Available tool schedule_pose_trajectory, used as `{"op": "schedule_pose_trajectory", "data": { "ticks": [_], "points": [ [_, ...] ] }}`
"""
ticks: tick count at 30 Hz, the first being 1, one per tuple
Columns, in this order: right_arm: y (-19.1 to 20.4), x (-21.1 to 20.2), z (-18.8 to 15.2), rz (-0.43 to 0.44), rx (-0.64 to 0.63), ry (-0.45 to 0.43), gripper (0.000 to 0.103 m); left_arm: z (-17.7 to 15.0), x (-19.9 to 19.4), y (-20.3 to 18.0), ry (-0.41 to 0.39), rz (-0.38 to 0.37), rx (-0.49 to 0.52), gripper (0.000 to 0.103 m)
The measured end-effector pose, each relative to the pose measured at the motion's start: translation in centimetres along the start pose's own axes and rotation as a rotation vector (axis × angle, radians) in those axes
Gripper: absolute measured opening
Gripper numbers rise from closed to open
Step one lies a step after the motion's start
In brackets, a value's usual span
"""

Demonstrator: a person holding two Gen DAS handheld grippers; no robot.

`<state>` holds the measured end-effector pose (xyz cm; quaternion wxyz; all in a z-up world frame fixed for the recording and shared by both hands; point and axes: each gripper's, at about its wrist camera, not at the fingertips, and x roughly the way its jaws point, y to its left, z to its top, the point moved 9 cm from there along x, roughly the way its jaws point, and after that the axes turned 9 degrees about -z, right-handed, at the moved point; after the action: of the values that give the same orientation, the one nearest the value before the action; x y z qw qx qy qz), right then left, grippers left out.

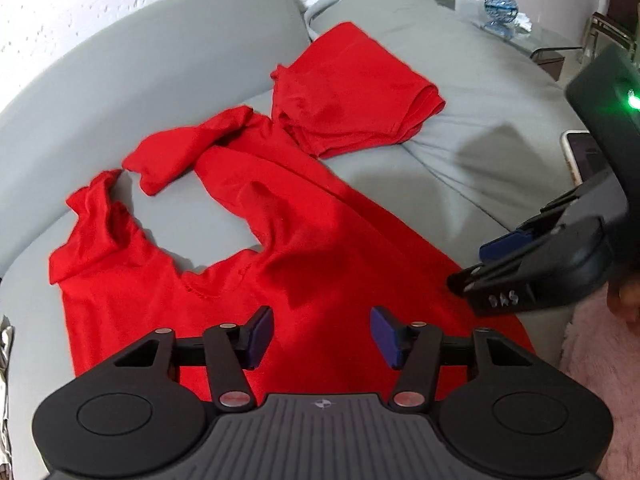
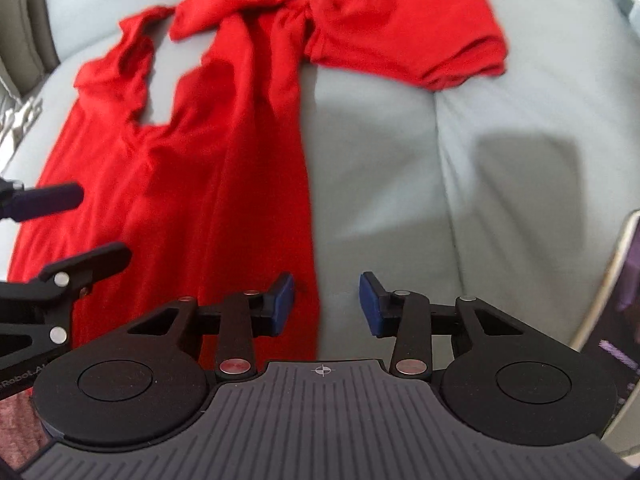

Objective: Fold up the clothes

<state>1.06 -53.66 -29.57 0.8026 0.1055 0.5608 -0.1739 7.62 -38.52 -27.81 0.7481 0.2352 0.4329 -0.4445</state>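
Left wrist: red garment (image 1: 304,248) just beyond wide-spread left gripper (image 1: 322,336); right gripper (image 2: 326,304) likewise agape, empty.

Right claw (image 1: 464,276) handwritten "BAS", perhaps; left claw (image 2: 48,232) "Robot.A".

Open grey cushion (image 2: 400,168) right of the spread red garment (image 2: 192,184), hemmed in by a folded red pile (image 2: 404,24) far and a phone (image 2: 616,280) near right.

Red garment (image 1: 320,248) — smooth cloth, grey sofa (image 1: 460,120) — matt upholstery
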Motion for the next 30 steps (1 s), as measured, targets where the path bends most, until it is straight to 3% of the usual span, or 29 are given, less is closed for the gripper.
{"op": "schedule_pose_trajectory", "data": {
  "ticks": [1, 2, 8, 10, 12, 13, 15, 19, 22, 24, 30],
  "points": [
    [0.3, -0.1, 0.1, 0.015, -0.012, -0.003, 0.009, -0.2, 0.4, 0.0, 0.014, 0.003, -0.005, 0.049],
    [0.6, -0.2, 0.1, 0.028, -0.011, 0.000, 0.002, -0.3, 0.6, 0.0, 0.019, 0.002, -0.008, 0.047],
    [-2.0, -1.3, 0.3, -0.055, 0.092, -0.007, 0.000, -2.1, 0.7, 0.0, 0.082, 0.008, -0.026, 0.045],
    [-3.3, -1.2, -0.1, -0.053, 0.145, 0.021, 0.000, -2.8, 0.9, -0.1, 0.111, 0.011, -0.033, 0.045],
    [-4.2, -0.7, -0.7, -0.103, 0.132, 0.053, 0.000, -3.5, 1.0, -0.2, 0.136, 0.014, -0.039, 0.045],
    [-4.8, -0.4, -0.9, -0.140, 0.124, 0.061, 0.006, -3.6, 0.9, -0.2, 0.130, 0.013, -0.040, 0.045],
    [-5.4, -0.5, -1.0, -0.104, 0.169, 0.067, 0.010, -3.4, 0.6, -0.2, 0.114, 0.009, -0.041, 0.045],
    [-6.3, -1.4, 0.8, -0.080, 0.186, 0.003, 0.014, 0.7, -0.4, -0.5, -0.017, 0.010, -0.016, 0.045],
    [-6.8, -2.0, 3.8, -0.080, 0.216, -0.073, 0.026, 4.8, 0.0, -0.7, -0.094, 0.005, -0.023, 0.046],
    [-7.3, -2.2, 6.0, -0.080, 0.236, -0.116, 0.037, 7.8, 1.0, -0.5, -0.133, -0.008, -0.058, 0.046],
    [-12.1, -0.8, 14.6, -0.146, 0.245, -0.251, 0.046, 15.3, 5.1, -0.2, -0.199, -0.042, -0.140, 0.046]
  ]
}}
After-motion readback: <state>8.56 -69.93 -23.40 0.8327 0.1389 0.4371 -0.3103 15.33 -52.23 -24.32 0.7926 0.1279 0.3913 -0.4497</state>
